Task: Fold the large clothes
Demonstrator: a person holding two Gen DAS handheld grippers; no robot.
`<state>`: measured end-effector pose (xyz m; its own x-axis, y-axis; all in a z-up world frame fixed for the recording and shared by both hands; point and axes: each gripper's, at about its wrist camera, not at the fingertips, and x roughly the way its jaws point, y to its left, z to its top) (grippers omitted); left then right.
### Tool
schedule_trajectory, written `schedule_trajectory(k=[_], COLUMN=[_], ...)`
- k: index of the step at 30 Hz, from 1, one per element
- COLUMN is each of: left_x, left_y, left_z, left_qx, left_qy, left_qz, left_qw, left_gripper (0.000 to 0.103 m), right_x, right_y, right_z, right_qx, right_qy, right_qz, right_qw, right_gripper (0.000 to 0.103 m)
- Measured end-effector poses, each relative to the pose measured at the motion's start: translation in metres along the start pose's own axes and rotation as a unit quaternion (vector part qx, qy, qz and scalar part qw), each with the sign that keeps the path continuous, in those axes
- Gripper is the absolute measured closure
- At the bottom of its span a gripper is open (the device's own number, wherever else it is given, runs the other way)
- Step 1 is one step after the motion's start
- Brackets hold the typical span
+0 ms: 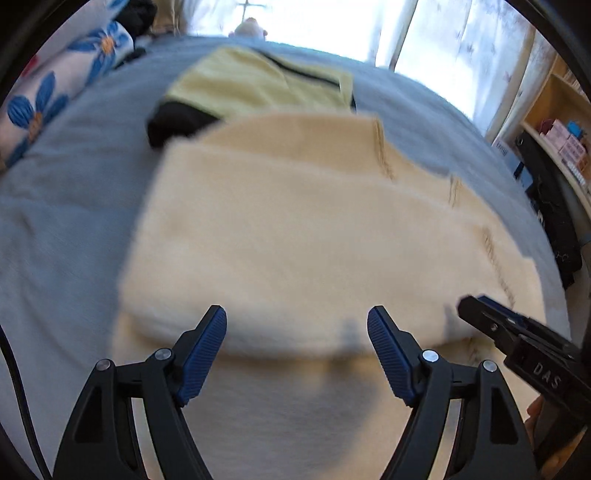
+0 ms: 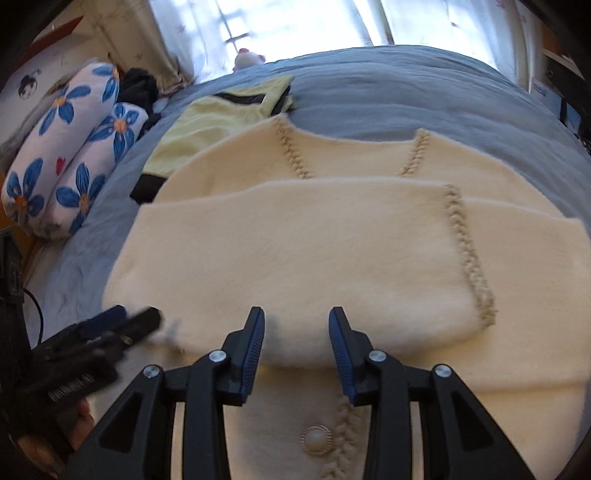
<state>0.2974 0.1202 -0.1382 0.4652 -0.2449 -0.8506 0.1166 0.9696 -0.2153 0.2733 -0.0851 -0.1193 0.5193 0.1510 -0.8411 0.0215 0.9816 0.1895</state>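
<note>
Nearest the left wrist camera, the left gripper (image 1: 297,325) stands with its jaws spread wide and nothing between the blue pads; the right gripper (image 2: 297,325) has its jaws parted about half as far, also empty, the pads clear of the cloth; neither has hold of anything. Just beneath and ahead of both lies the cream cardigan (image 2: 314,251), spread on the blue bedspread (image 2: 406,92), its upper part folded back over itself so that a rounded fold edge sits right in front of the fingertips; a round cream button (image 2: 315,439) and a braided seam show on the lower layer, between the right gripper's fingers. In the right wrist view the left gripper shows at the lower left beside the fold's corner. Beyond the cardigan, touching its far left edge, lies a pale yellow garment (image 2: 207,118) with black trim; at the left, two flower-print pillows (image 2: 74,147) rest along the bed's side; farthest off, a bright curtained window (image 2: 295,22).
</note>
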Motion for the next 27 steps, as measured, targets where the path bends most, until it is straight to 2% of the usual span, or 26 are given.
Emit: schedule_trajectory(k=[3,4,6,8,9,11,13,15,19,24,27], left_x=[0.009,0.009,0.008,0.008,0.008,0.007,0.006,0.004,-0.004,0.005,0.026], left_y=[-0.006,-0.006,0.002,0.012,0.016,0.020,0.017,0.016,0.007,-0.006,-0.007], left_z=[-0.008,-0.008,-0.006,-0.003,-0.001,0.000,0.002,0.007,0.027,0.060,0.079], left_qx=[0.039,0.048,0.056,0.054,0.053,0.053,0.059,0.060,0.060,0.052,0.038], left_qy=[-0.010,-0.011,-0.009,-0.006,-0.004,0.002,0.006,0.006,-0.015,-0.032,-0.019], left_qz=[0.045,0.049,0.054,0.062,0.060,0.043,0.045,0.048,0.034,0.031,0.030], left_qw=[0.9982,0.9976,0.9969,0.9966,0.9968,0.9977,0.9972,0.9970,0.9975,0.9977,0.9987], left_gripper=[0.026,0.026,0.026,0.026,0.026,0.026,0.026,0.026,0.026,0.026,0.026], right_x=[0.003,0.001,-0.004,-0.008,-0.010,-0.015,-0.019,-0.022,-0.021,0.005,0.031], right_y=[-0.001,-0.005,-0.023,-0.049,-0.065,-0.083,-0.083,-0.075,-0.054,-0.025,-0.019], right_z=[-0.003,-0.005,-0.008,-0.010,-0.012,-0.014,-0.013,-0.010,0.007,0.043,0.062], right_qx=[-0.025,-0.030,-0.037,-0.023,-0.008,0.015,0.013,0.011,0.014,0.025,0.046], right_qy=[-0.002,-0.006,-0.015,-0.017,-0.014,-0.012,-0.006,-0.004,-0.014,-0.021,-0.008], right_qz=[-0.027,-0.041,-0.102,-0.126,-0.119,-0.075,-0.071,-0.078,-0.039,-0.005,0.019], right_qw=[0.999,0.999,0.994,0.992,0.993,0.997,0.997,0.997,0.999,0.999,0.999], right_gripper=[0.067,0.067,0.067,0.067,0.068,0.070,0.069,0.067,0.067,0.067,0.067])
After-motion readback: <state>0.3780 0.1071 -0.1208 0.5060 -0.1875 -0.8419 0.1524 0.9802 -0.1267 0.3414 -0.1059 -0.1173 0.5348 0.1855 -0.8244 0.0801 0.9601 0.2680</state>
